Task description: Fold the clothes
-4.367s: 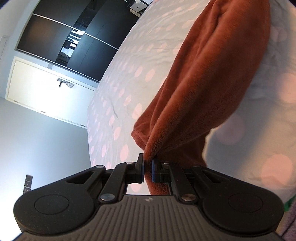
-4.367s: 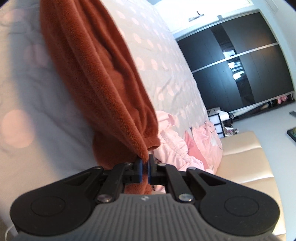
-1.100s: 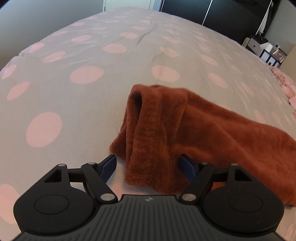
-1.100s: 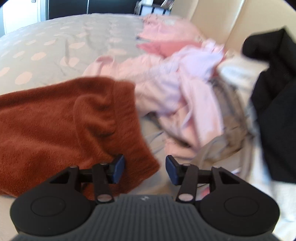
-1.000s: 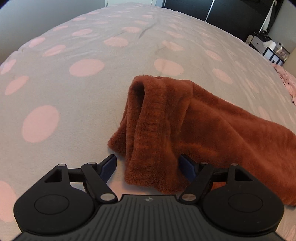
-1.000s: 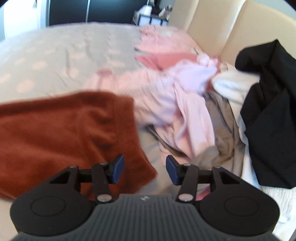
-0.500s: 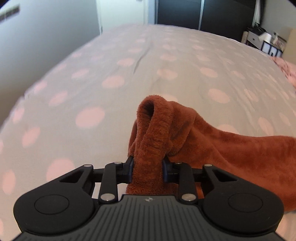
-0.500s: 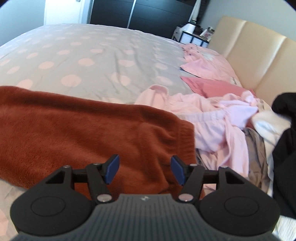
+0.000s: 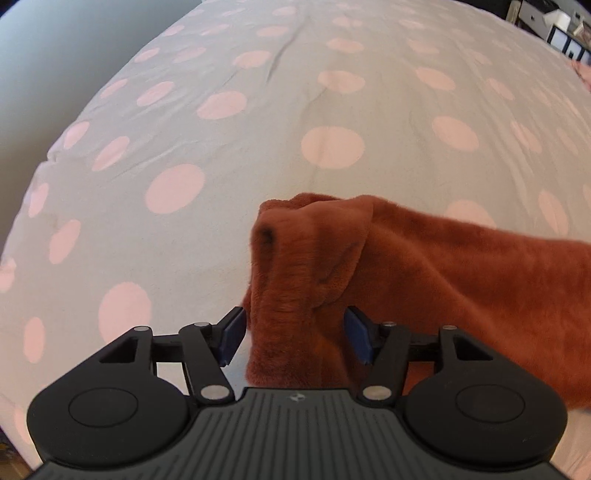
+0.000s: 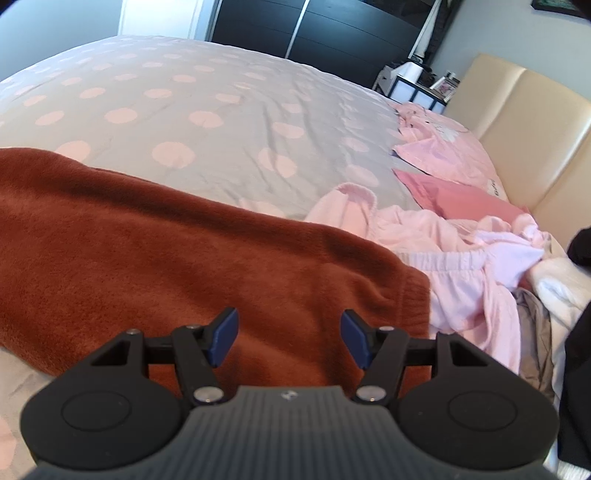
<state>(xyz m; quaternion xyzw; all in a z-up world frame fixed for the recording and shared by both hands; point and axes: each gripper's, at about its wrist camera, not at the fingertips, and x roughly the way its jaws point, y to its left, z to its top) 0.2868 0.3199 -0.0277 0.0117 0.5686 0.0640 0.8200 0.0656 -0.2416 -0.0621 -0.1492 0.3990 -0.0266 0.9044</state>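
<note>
Your left claw point(image 9: 293, 338) is opening right now, with the bunched end of the fleece point(image 9: 424, 280) sitting between the blue pads point(image 9: 231, 334). The pads look just clear of the fabric on both sides, so you're not pinching it, though the right pad is so close to the pile that it's hard to call for sure. That end of the fleece is humped up into a fold with a dark little hollow in it, and its lower edge disappears behind the claw body, so you can't see how it lies underneath. The rest runs off the right edge of the left view. Your right claw point(image 10: 290, 338) is spread wide over the other end of the fleece point(image 10: 184, 266), with nothing gripped; the fabric lies flat on the bed point(image 10: 221, 110) below the pads, and its near edge is hidden by the claw. The ribbed hem ends just beside a pink pile point(image 10: 461, 258) of clothes, touching or overlapping it, hard to tell which. Further right there's something white point(image 10: 557, 284), something grey point(image 10: 535, 314) and something black point(image 10: 576, 350), all cut off by the frame. Beyond those there's a headboard point(image 10: 524, 122) and a dark wardrobe point(image 10: 314, 26) at the back.
</note>
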